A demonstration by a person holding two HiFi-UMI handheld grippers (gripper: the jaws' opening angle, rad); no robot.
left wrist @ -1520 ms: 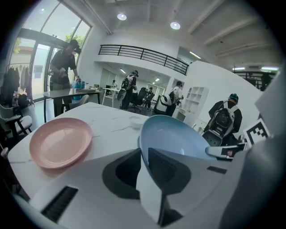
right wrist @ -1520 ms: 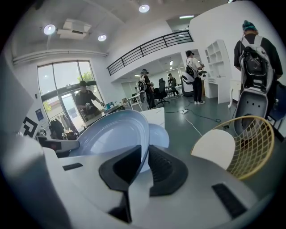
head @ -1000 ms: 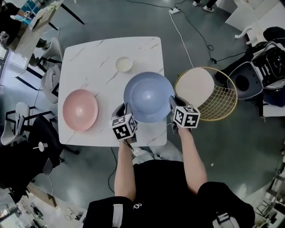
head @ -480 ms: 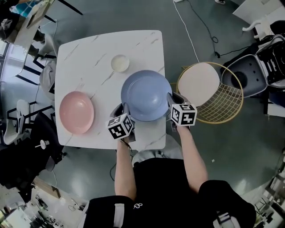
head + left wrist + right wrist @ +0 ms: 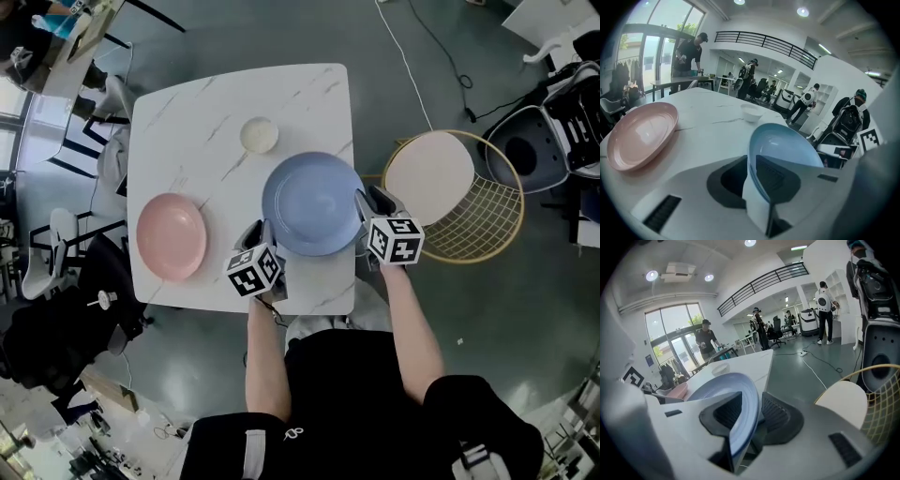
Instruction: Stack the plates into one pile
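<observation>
- clamped with left gripper (image 5: 262, 232) on near-left rim of blue plate (image 5: 314, 202), pads pressed against both faces of the rim.
- opening at right gripper (image 5: 372, 202), with the right rim of the same plate between the jaws and a slight gap beside the outer pad.
- positioned over the near right part of white marble table (image 5: 187, 122), spanning between both grippers.
- left of blue plate, well apart, flat on table: pink plate (image 5: 172, 236).
- beyond blue plate, near its far rim: small white bowl (image 5: 259, 135).
- right of table, on floor: wire basket (image 5: 487, 220), with cream disc (image 5: 429, 178) inside.
</observation>
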